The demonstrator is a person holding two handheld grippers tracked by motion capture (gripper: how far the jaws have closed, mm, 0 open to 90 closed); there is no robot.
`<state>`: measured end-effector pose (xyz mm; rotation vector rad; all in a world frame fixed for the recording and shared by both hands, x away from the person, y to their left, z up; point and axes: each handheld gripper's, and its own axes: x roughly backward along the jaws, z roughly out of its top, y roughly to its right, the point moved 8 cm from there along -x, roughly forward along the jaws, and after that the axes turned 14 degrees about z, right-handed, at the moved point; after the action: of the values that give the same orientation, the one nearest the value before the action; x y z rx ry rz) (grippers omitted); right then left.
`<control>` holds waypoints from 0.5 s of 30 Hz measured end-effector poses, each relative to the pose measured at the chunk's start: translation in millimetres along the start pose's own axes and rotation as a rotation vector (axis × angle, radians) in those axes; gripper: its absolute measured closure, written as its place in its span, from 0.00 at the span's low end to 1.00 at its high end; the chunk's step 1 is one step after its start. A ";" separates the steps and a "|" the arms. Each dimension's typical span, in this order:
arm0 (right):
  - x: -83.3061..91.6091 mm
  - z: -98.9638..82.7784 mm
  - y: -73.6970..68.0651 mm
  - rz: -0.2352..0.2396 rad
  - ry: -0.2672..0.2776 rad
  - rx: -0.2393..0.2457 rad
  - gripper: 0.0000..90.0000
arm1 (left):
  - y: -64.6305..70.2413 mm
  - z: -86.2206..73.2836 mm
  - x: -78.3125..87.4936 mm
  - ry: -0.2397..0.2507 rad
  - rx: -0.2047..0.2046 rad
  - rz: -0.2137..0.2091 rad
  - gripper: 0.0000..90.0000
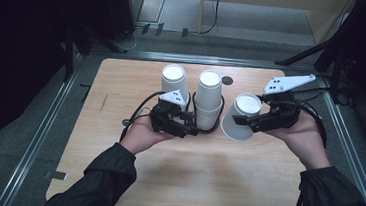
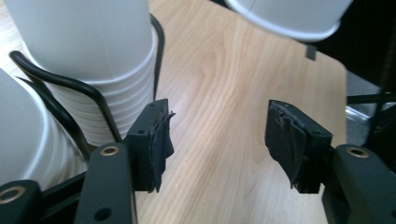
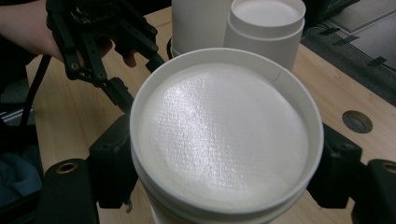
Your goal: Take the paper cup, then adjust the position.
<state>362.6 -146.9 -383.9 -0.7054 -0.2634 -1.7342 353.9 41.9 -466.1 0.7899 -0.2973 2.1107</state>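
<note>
Above the pale wooden surface point(image 1: 121, 92), the right tongs point(image 1: 243, 120) clasp a tilted, upside-down white paper cup point(image 1: 241, 116). Beside the middle stack of white paper cups point(image 1: 208, 99), the left tongs point(image 1: 193, 130) stand wide, holding nothing.

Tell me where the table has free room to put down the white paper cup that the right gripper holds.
The light wooden table is bare along its near edge, in front of both hands, and on its left side. The white paper cup hangs tilted beside the stack of white paper cups; between the hands, around that stack, it is crowded.
</note>
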 end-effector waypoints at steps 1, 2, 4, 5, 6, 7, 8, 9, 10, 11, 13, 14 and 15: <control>-2.5 -3.0 -0.4 0.003 0.001 -0.001 0.27 | -0.7 -2.3 0.6 0.002 0.000 -0.005 0.42; -5.3 -6.3 -1.1 0.008 0.003 -0.003 0.27 | -1.2 -4.8 1.3 0.003 0.003 -0.008 0.41; -10.7 -12.0 -2.6 0.015 0.003 0.001 0.27 | -2.9 -9.1 2.2 0.006 0.001 -0.012 0.41; -14.1 -15.2 -3.4 0.022 0.001 0.005 0.27 | -4.1 -11.5 2.8 0.006 0.000 -0.008 0.40; -17.4 -18.1 -3.6 0.025 0.000 0.011 0.27 | -5.6 -13.8 3.2 0.009 0.002 -0.003 0.40; -24.6 -23.5 -4.6 0.036 -0.004 0.022 0.27 | -6.3 -15.3 3.5 0.008 0.003 -0.003 0.38; -24.6 -23.5 -4.6 0.036 -0.004 0.022 0.27 | -7.1 -16.9 3.8 0.009 0.004 -0.002 0.38; -28.2 -25.9 -5.2 0.040 -0.006 0.026 0.27 | -7.7 -19.4 4.1 0.007 0.005 -0.002 0.38; -32.5 -28.9 -5.7 0.045 -0.013 0.028 0.27 | -7.9 -20.9 4.3 0.004 0.007 -0.003 0.37; -35.0 -30.5 -6.3 0.051 -0.014 0.027 0.27 | -8.2 -23.5 4.6 -0.001 0.004 -0.012 0.36; -41.5 -34.5 -7.1 0.064 -0.016 0.029 0.27 | -9.3 -29.4 4.3 -0.010 0.006 -0.017 0.35; -47.4 -39.0 -7.7 0.075 -0.022 0.025 0.27 | -9.7 -31.1 4.0 -0.010 0.006 -0.019 0.33; -47.4 -39.0 -7.7 0.075 -0.022 0.025 0.27 | -10.0 -32.8 3.8 -0.007 0.012 -0.022 0.33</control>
<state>349.2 -127.0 -440.9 -0.7075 -0.2701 -1.6499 345.9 65.8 -489.8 0.8041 -0.2793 2.0910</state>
